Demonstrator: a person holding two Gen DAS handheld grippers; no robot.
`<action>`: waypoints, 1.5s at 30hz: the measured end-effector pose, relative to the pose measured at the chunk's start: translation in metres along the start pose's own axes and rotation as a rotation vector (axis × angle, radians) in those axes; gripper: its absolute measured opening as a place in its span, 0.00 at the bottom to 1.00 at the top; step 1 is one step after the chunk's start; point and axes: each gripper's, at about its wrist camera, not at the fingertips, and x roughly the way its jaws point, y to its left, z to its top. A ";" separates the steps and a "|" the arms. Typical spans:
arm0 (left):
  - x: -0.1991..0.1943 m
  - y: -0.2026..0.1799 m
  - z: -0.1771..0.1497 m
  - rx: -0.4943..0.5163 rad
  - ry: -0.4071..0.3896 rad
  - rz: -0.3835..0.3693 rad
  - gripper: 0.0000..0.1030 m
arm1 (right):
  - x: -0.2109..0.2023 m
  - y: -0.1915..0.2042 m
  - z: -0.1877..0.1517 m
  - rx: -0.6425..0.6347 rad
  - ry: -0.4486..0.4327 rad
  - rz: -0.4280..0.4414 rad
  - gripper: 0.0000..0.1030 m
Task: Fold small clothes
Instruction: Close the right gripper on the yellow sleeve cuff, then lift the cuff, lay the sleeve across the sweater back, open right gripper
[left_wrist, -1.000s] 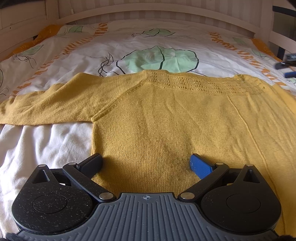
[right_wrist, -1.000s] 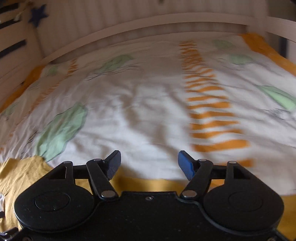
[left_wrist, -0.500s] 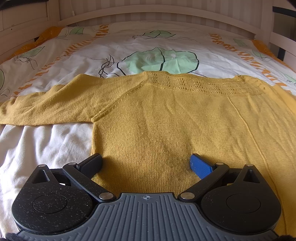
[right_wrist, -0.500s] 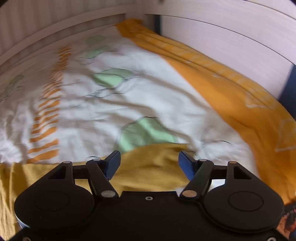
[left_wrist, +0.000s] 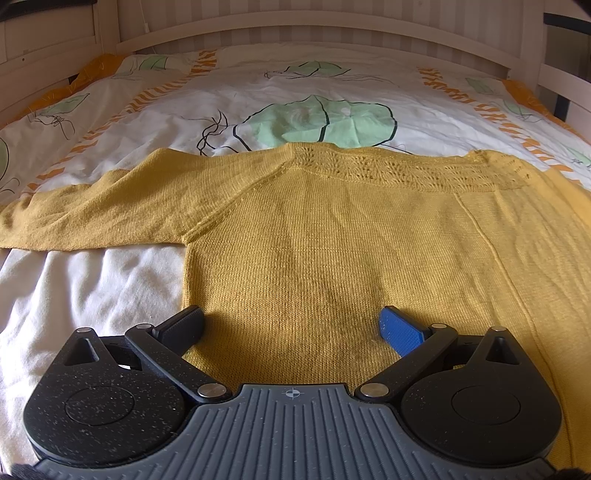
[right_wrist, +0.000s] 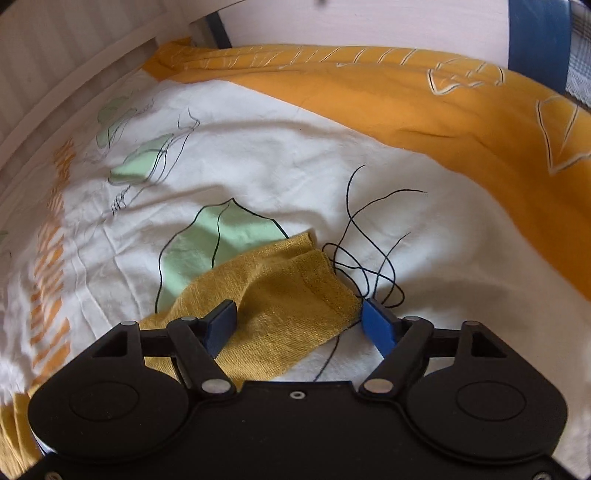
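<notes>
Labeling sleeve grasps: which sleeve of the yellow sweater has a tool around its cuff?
The right sleeve: the open right tool straddles its cuff. The left sleeve lies stretched out flat, with no tool near it.

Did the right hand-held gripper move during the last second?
Yes. The right hand-held gripper swung right: the orange stripes slid to the left edge, and the sweater sleeve and duvet's orange border came into view.
</notes>
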 end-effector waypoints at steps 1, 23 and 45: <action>0.000 0.000 0.000 0.000 0.000 0.000 1.00 | -0.001 0.002 0.001 -0.003 0.002 -0.001 0.48; -0.025 0.014 0.040 -0.034 0.030 -0.114 0.98 | -0.155 0.164 0.021 -0.336 -0.255 0.234 0.13; -0.030 0.083 0.063 -0.313 0.049 -0.162 0.98 | -0.118 0.451 -0.294 -0.792 0.136 0.814 0.22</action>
